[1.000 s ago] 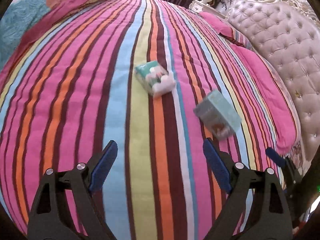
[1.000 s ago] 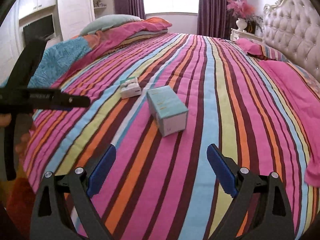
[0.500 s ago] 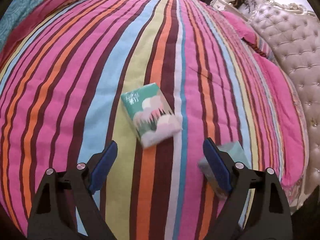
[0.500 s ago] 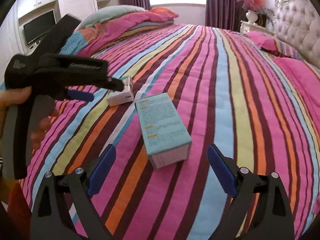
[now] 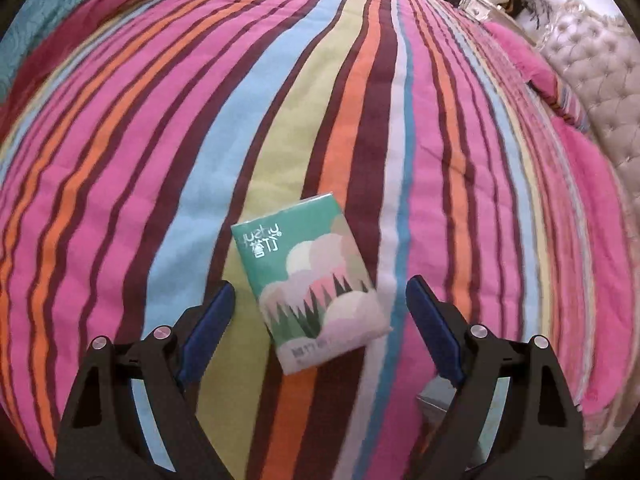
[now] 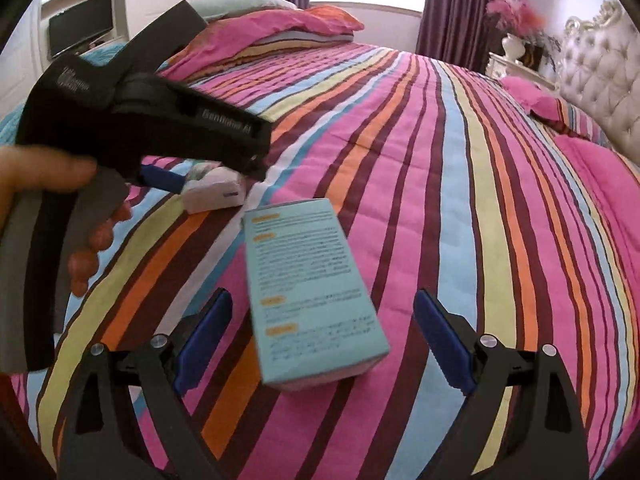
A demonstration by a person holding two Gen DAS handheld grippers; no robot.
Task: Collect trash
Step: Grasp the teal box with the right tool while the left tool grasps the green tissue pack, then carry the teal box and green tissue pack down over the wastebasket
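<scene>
Hovering over the striped bed [image 5: 120, 168], my left hand-held gripper [image 5: 320, 312] has just been narrowing a little, jaws wide and clear of the green tissue pack [image 5: 308, 280] between them, its label too stylised to read. My right hand-held gripper [image 6: 324, 328] gapes around the blue box [image 6: 312, 292] of fine blurred print, not touching it. Open bedspread lies beyond both.

Quilted cloth bedspread [image 5: 120, 184], matt, stitched in stripes. On it: tissue pack [image 5: 310, 280], glossy plastic film wrap. Beside that pack: light blue box [image 6: 312, 292], matt printed cardboard. Left gripper [image 5: 320, 316]: matt black plastic body, blue ribbed pads [image 5: 210, 320], shiny metal rivets. Tufted headboard [image 5: 600, 80] past bedspread edge, satin-sheen upholstery.
</scene>
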